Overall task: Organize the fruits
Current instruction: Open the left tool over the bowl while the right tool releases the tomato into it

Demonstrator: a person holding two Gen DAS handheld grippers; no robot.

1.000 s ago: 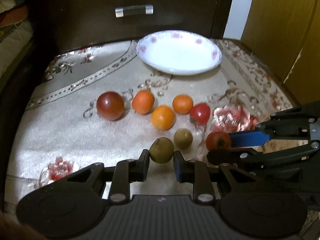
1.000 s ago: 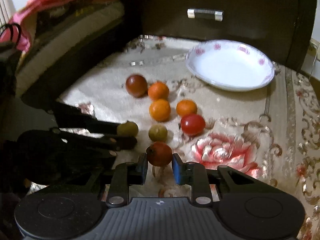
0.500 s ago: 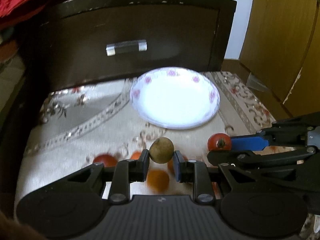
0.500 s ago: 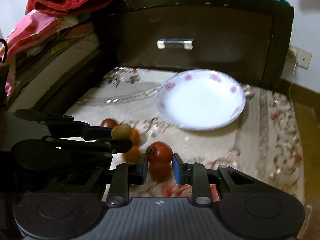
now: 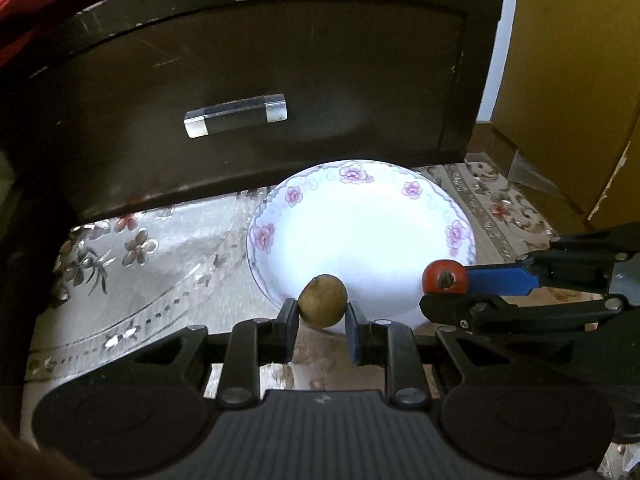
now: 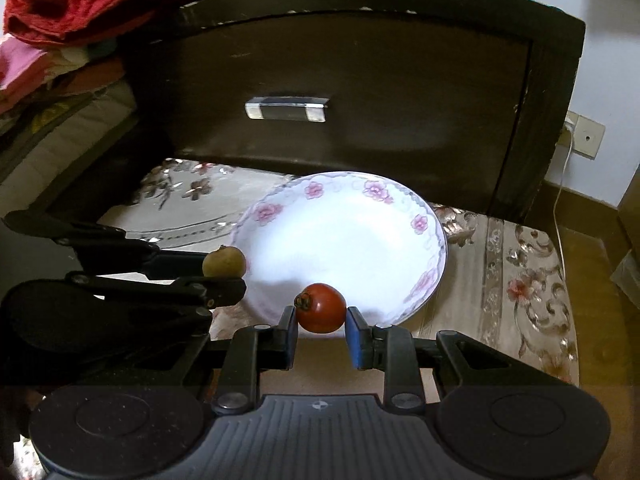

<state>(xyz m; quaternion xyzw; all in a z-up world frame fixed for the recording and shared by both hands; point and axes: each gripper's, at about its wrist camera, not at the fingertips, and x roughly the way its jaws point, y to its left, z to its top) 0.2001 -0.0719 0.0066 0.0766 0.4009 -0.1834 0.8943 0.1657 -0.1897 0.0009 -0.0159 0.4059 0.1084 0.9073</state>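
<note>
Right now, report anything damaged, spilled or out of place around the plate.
Nothing spilled. The plate sits intact, no fruit in it; the dark drawer front behind shows scratches and chipped edges. Both fruits are gripped cleanly.

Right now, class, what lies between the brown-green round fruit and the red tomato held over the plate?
Only bare white plate shows between the brown-green round fruit and the red tomato, seen in the right wrist view.

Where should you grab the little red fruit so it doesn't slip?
Pinch the red fruit across its round middle, coming in level from the near side. That is how the right gripper holds it above the plate: one finger on each side, the dry stem end pointing left, clear of the pads, I think.
</note>
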